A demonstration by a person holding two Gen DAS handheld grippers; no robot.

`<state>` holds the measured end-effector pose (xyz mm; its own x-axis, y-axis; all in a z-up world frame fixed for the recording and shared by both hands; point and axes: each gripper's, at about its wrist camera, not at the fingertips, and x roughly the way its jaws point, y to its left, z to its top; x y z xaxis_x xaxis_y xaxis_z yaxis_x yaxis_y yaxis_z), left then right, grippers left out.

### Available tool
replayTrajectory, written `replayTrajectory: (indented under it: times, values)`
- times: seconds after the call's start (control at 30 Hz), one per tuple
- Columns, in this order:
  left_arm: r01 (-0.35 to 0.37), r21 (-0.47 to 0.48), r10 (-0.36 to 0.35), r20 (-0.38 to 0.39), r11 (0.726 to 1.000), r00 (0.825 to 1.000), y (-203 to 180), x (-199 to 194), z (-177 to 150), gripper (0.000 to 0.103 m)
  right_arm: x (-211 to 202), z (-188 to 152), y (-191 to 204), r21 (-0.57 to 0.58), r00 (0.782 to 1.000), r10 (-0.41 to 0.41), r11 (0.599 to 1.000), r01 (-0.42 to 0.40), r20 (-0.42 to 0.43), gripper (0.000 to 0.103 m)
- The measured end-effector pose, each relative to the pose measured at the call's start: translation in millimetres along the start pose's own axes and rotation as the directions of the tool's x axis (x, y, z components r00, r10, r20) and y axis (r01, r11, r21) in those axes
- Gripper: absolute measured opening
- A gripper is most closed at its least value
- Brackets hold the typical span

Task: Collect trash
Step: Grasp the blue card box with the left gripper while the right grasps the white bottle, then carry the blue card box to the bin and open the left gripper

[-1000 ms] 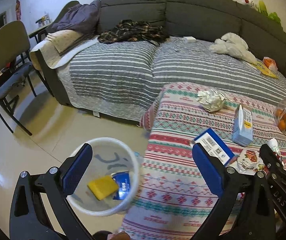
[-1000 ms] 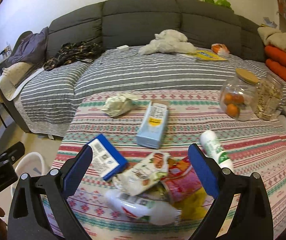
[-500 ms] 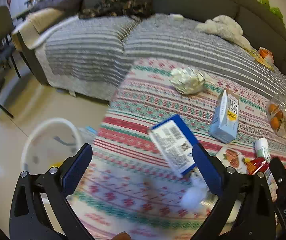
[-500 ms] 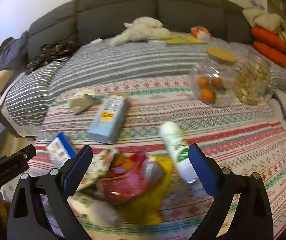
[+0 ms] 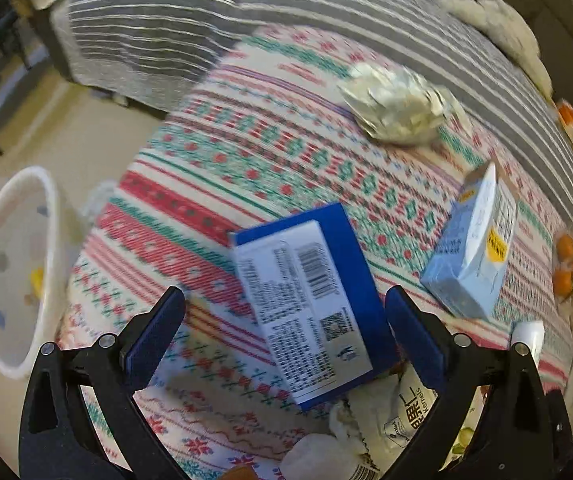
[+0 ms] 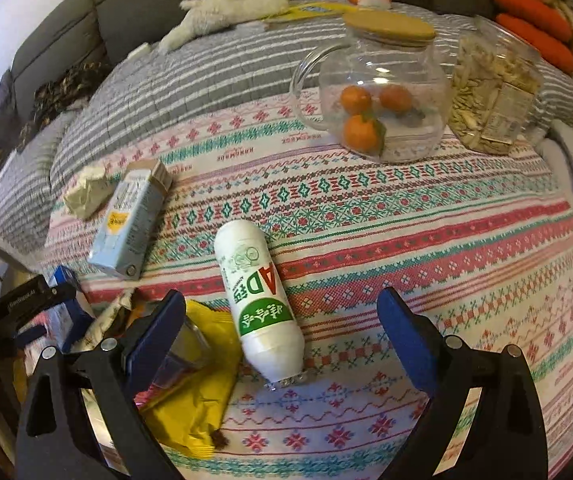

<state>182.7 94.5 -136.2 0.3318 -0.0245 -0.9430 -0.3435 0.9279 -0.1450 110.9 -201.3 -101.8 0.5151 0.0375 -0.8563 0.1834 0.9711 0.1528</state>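
1. Low in the middle of the left wrist view, your left gripper [image 5: 282, 332] stands wide apart and holds nothing; the blue box [image 5: 310, 304] lies flat on the patterned cloth [image 5: 222, 168] between its fingers, not yet gripped.
2. At the left edge of that view sits the white bin [image 5: 10, 264] on the floor, well apart from the box. It already has a few pieces inside, one yellow and one blue, so part of the job looks done.
3. Low in the right wrist view, your right gripper [image 6: 280, 328] is also spread wide and empty, with the white drink bottle [image 6: 256, 300] lying on its side between the fingers.
4. Plenty is left, as far as you can judge: the light blue carton [image 6: 128, 226], the crumpled paper [image 5: 398, 108], the yellow wrapper [image 6: 198, 384] and other packets heaped at the lower left of the right view.
5. Leave the glass jar of oranges [image 6: 374, 92] and the jar of seeds [image 6: 494, 92] at the upper right; they do not look like trash.
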Motion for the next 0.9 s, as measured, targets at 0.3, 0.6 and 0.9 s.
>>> replayTrajectory:
  times: [0.3,0.6,0.9]
  values:
    - [0.114,0.094,-0.117,0.023,0.989,0.993,-9,-23,-9,0.057,34,6,-8,0.026,0.994,0.078,0.997,-0.076,-0.079,0.093]
    - [0.131,0.243,-0.175,0.173,0.961,0.969,-30,-72,-23,0.057,47,9,1,0.02,0.987,0.128,0.992,-0.126,-0.097,0.04]
    - [0.199,0.281,-0.271,0.247,0.939,0.93,-27,-97,-25,0.057,-8,20,6,0.009,0.986,0.128,0.991,-0.13,0.105,0.039]
